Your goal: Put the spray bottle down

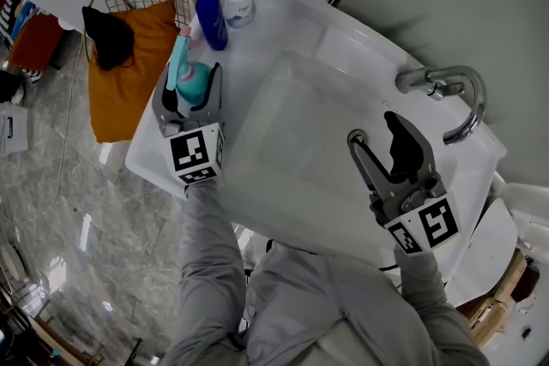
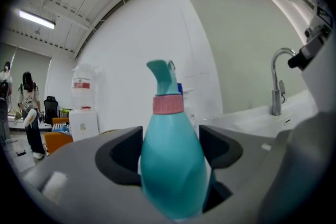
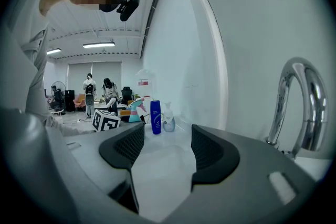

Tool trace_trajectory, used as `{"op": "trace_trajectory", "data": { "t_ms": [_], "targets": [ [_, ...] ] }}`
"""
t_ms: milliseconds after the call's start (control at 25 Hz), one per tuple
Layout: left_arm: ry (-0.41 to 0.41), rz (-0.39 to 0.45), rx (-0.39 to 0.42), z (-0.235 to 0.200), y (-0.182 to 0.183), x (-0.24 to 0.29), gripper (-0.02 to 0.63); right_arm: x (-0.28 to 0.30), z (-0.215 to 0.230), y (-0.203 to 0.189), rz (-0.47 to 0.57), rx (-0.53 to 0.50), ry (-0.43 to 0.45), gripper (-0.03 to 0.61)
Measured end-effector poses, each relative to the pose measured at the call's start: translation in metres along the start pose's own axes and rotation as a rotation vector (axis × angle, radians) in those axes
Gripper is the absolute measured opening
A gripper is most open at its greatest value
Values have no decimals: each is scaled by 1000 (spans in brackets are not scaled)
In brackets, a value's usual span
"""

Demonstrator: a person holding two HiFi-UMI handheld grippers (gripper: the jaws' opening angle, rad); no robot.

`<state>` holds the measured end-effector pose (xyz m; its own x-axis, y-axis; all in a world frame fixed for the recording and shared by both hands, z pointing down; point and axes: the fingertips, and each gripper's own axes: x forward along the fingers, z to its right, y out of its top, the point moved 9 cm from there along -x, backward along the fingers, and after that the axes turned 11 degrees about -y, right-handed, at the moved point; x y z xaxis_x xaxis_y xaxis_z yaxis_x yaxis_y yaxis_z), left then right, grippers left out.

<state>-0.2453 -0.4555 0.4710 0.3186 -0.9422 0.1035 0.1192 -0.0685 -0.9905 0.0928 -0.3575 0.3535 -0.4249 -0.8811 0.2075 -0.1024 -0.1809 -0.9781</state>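
Gripping the teal spray bottle (image 2: 172, 160) upright between its jaws, the left hand-held gripper (image 1: 190, 86) was at the left edge of the sink (image 1: 283, 9). The right hand-held gripper (image 1: 376, 129) was open and empty over the sink. Just beyond the spray bottle stood a blue bottle (image 1: 211, 17) and a white pump bottle (image 1: 238, 3).

Smooth teal plastic spray bottle (image 2: 172, 165); my pads (image 3: 123, 147) matt dark, ribbed. Shiny chrome metal faucet (image 1: 450, 90), glossy white sink (image 1: 283, 141), soft matt orange cloth (image 1: 137, 73), polished stone floor (image 1: 51, 210).
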Motion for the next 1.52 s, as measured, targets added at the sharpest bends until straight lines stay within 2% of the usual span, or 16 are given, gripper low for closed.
{"op": "trace_trajectory", "data": {
  "t_ms": [520, 880, 1520],
  "targets": [
    [-24, 4, -3, -2, 3, -2, 388, -4, -1, 4, 7, -11, -6, 281],
    [-37, 25, 16, 1, 20, -18, 388, -12, -9, 10, 28, -10, 0, 281],
    [-12, 42, 16, 8, 57, -97, 388, -33, -28, 13, 69, -14, 10, 281]
  ]
}}
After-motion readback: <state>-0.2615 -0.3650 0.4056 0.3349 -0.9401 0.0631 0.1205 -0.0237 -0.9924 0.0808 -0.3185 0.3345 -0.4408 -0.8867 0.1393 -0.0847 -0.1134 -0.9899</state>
